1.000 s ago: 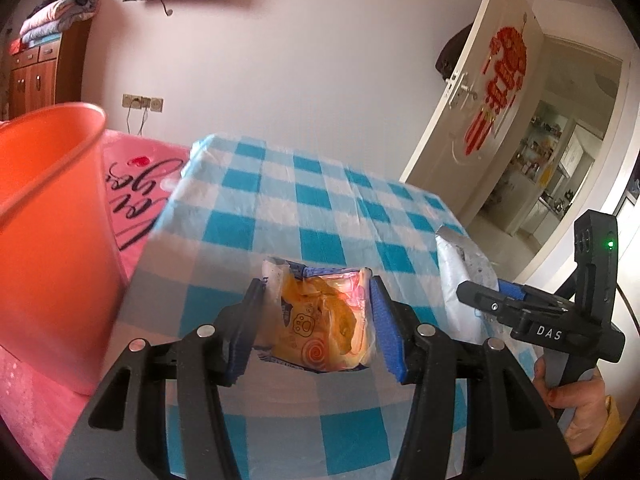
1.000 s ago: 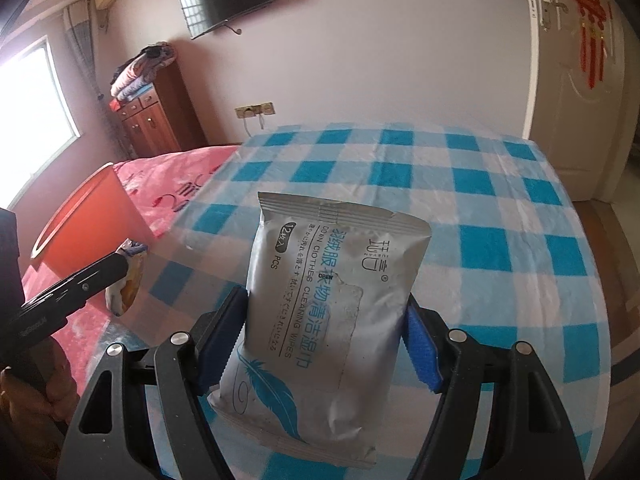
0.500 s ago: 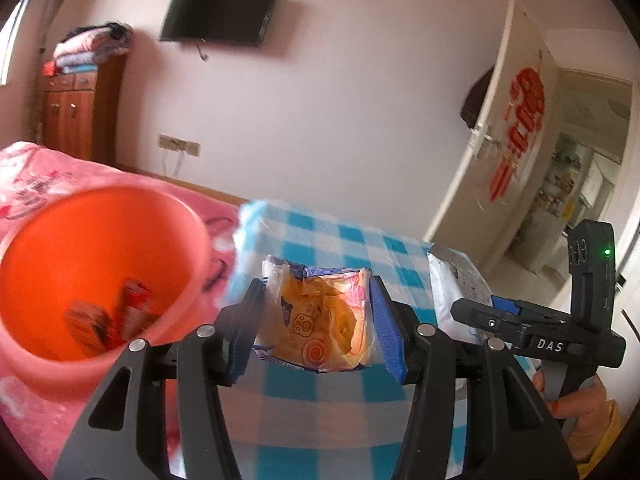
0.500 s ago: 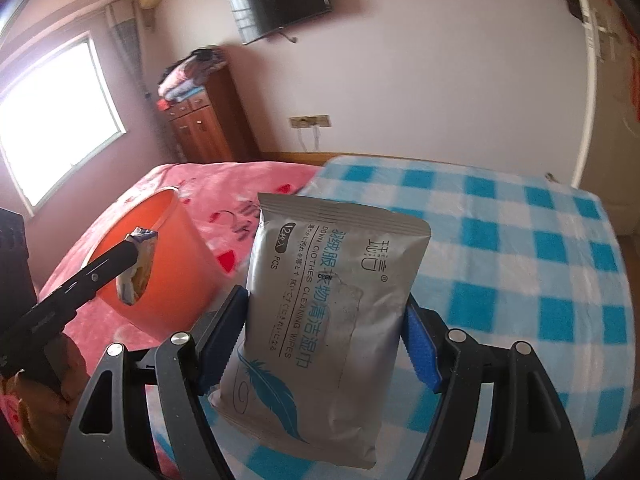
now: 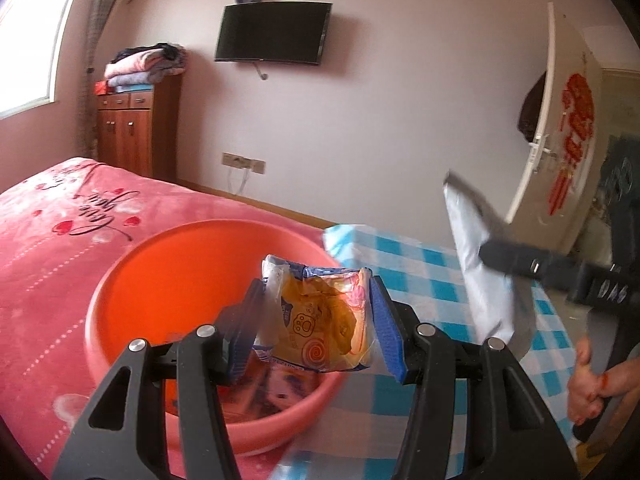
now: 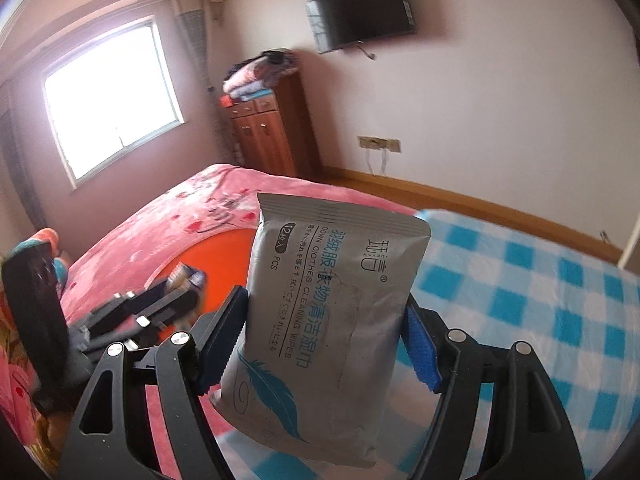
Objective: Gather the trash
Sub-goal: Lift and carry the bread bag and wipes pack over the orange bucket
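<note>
From the left wrist, the left tool [image 5: 316,320] grips a snack wrapper [image 5: 320,320] above the orange basin [image 5: 160,264] on the bed [image 5: 48,216], while from the right wrist, the right tool [image 6: 324,340] clamps a wipes packet [image 6: 324,320] near the checkered worktop [image 6: 540,300].

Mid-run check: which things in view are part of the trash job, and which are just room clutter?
Job:
- left gripper, shut on the snack wrapper
- right gripper, shut on the wipes pack
- orange basin, trash already inside

Just lying about:
- pink bedspread
- checked cloth
- TV
- wooden cabinet
- folded blankets
</note>
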Available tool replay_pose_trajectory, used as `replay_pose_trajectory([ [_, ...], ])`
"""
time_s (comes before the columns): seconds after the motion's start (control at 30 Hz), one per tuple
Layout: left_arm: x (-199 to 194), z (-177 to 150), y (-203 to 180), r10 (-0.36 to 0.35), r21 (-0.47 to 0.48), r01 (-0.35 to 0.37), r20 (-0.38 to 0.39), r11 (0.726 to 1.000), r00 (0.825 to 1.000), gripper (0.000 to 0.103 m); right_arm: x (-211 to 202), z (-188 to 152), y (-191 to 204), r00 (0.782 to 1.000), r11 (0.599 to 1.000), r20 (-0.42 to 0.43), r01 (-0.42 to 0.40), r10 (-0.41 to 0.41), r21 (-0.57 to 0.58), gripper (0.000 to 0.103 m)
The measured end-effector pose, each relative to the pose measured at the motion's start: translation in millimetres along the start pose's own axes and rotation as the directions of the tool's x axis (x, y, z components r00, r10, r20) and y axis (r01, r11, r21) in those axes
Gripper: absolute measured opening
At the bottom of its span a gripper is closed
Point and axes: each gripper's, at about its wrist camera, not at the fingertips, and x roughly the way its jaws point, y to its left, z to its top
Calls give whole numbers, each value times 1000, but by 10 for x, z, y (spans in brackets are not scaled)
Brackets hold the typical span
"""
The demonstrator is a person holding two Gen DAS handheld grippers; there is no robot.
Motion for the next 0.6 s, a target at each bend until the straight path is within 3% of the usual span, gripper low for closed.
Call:
replay_pose_trajectory([
  [0.33,91,-17,397,88,-37,-89,-20,995,996,54,445,348,550,998,994,-8,-60,59,-92,73],
  [0.6,197,-99,487,100,-60,-103,-50,993,994,54,757,371,743,998,987,-33,-57,52,-153,73],
])
